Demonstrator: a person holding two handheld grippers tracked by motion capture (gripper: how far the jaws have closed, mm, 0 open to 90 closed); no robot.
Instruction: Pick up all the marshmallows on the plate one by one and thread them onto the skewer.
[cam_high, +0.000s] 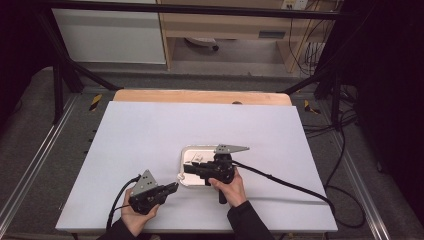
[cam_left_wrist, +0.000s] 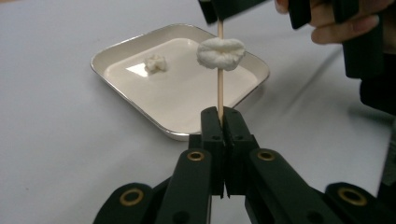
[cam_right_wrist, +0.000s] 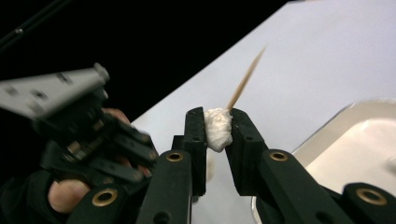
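My left gripper (cam_left_wrist: 223, 112) sits at about 7 o'clock on the table (cam_high: 150, 130), jaws fully closed on the lower end of a wooden skewer (cam_left_wrist: 220, 88). The skewer stands upright over the near edge of the metal tray (cam_left_wrist: 121, 77). One white marshmallow (cam_left_wrist: 221, 53) is threaded on it, above the tray. My right gripper (cam_right_wrist: 218, 126) is over the tray near table centre, jaws narrow and pinching that same marshmallow on both sides; the skewer tip pokes out past the pads towards 1 o'clock in the right gripper view. A second marshmallow piece (cam_left_wrist: 155, 63) lies loose in the tray at its 10 o'clock side.
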